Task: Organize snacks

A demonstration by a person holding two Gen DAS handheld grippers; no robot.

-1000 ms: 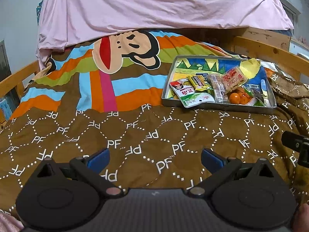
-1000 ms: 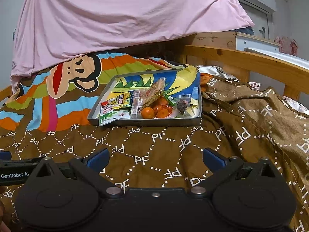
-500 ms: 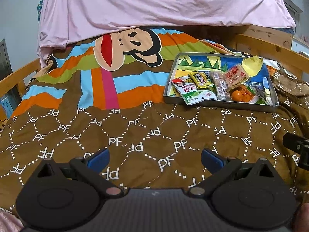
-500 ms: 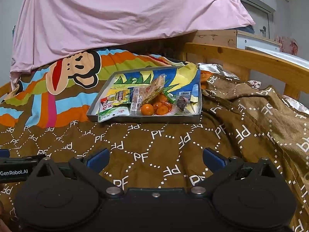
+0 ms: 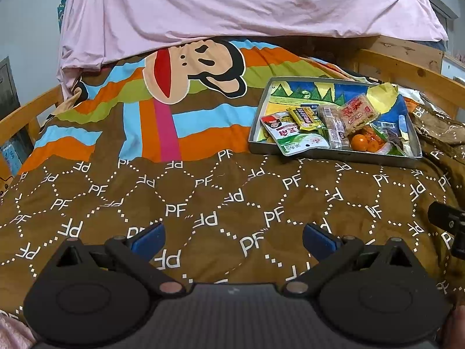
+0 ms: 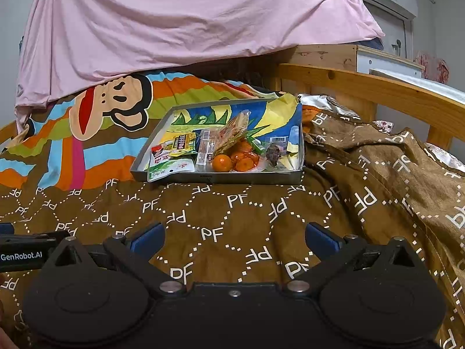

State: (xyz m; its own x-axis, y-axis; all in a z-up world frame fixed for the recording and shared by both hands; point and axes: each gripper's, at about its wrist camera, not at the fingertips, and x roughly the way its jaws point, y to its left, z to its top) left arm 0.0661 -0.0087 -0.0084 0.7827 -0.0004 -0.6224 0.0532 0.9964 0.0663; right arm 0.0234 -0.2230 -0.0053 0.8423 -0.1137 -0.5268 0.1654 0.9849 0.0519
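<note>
A grey tray sits on the brown blanket and holds several snacks: a green-white packet, a yellow packet, a red-labelled rice cake pack and small oranges. My left gripper is open and empty, well short of the tray, which lies ahead to its right. My right gripper is open and empty, with the tray straight ahead.
A brown PF-patterned blanket covers the bed, with a monkey print behind. A pink sheet hangs at the back. A wooden bed rail runs along the right. Rumpled blanket folds lie right of the tray.
Both grippers have drawn back and risen a little, so the tray looks slightly farther away. Both stay open; nothing was picked up.
</note>
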